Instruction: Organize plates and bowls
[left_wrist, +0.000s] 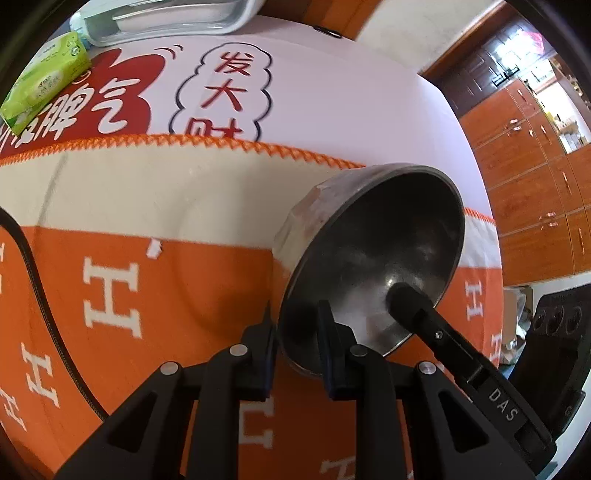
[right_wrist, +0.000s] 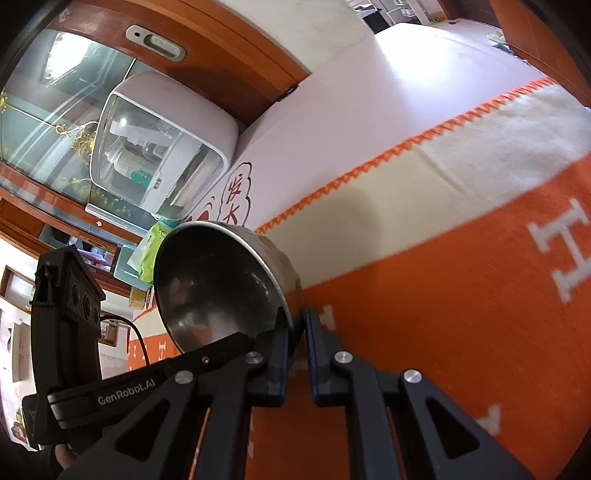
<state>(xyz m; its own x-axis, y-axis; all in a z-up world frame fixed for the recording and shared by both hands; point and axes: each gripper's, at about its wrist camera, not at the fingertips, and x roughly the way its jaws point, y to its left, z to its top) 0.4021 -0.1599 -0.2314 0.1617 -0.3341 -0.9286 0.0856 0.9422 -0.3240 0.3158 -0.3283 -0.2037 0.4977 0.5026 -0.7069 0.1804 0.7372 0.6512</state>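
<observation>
A steel bowl (left_wrist: 384, 243) is held tilted on its side above the orange and cream blanket (left_wrist: 129, 192). My left gripper (left_wrist: 295, 325) is shut on the bowl's near rim, one finger outside and one inside. A finger (left_wrist: 410, 302) of my right gripper reaches into the bowl from the right. In the right wrist view the same bowl (right_wrist: 214, 277) is tilted, and my right gripper (right_wrist: 295, 328) is shut on its rim. The left gripper's finger (right_wrist: 207, 358) enters from the left there.
A green tissue pack (left_wrist: 48, 81) and a white lidded appliance (left_wrist: 166, 18) sit at the far side of the table; the appliance also shows in the right wrist view (right_wrist: 159, 147). A black cable (left_wrist: 40, 295) crosses the blanket on the left. Wooden cabinets (left_wrist: 535, 177) stand at right.
</observation>
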